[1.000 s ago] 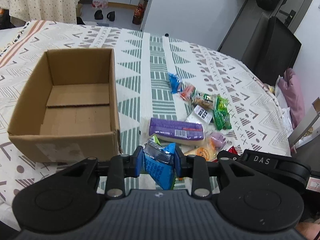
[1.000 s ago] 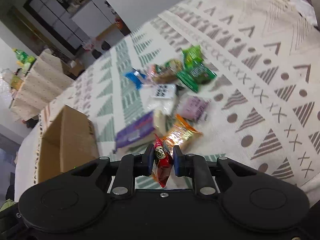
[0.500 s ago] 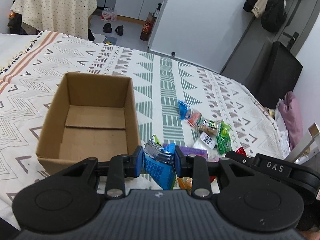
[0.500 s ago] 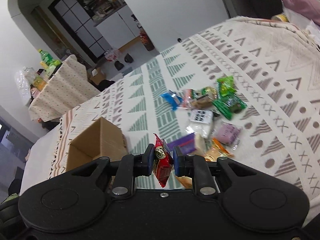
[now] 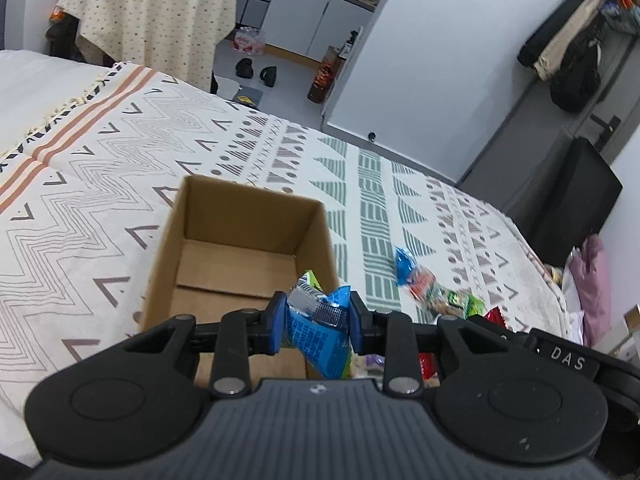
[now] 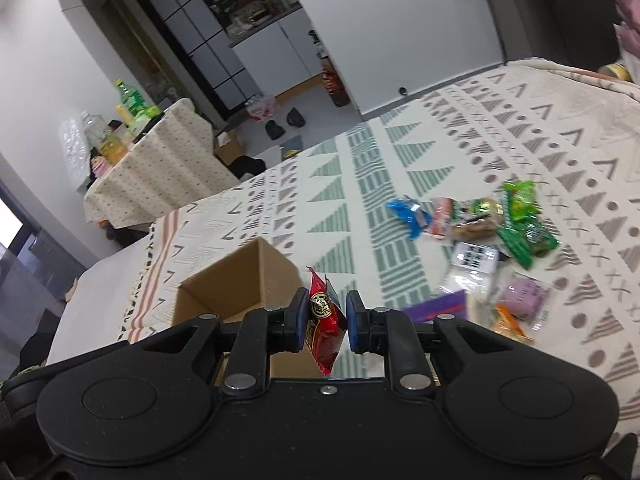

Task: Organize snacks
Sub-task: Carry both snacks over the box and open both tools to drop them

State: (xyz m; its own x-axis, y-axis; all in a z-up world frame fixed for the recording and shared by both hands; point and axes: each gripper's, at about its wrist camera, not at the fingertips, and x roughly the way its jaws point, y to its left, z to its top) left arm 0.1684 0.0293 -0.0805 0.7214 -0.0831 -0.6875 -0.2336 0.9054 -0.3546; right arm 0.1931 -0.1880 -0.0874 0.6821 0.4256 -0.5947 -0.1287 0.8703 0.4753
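My left gripper (image 5: pixel 317 324) is shut on a blue snack packet (image 5: pixel 320 334) with a green packet behind it, held above the near right corner of the open cardboard box (image 5: pixel 240 236), whose inside looks bare. My right gripper (image 6: pixel 327 320) is shut on a red snack packet (image 6: pixel 323 322), just right of the same cardboard box (image 6: pixel 236 284). Several loose snack packets (image 6: pixel 480 236) lie on the patterned cloth to the right. In the left wrist view those loose packets (image 5: pixel 432 288) sit right of the box.
The patterned cloth (image 5: pixel 100 184) covers a bed-like surface that stretches left and behind the box. A small table with a dotted cloth (image 5: pixel 152 16) stands beyond the far edge, with shoes (image 5: pixel 256 70) on the floor. A black cabinet (image 5: pixel 576 196) is at the right.
Both grippers have lifted and drawn back toward the box with their packets still held. The box now sits directly ahead of the left gripper, and the snack pile looks farther away.
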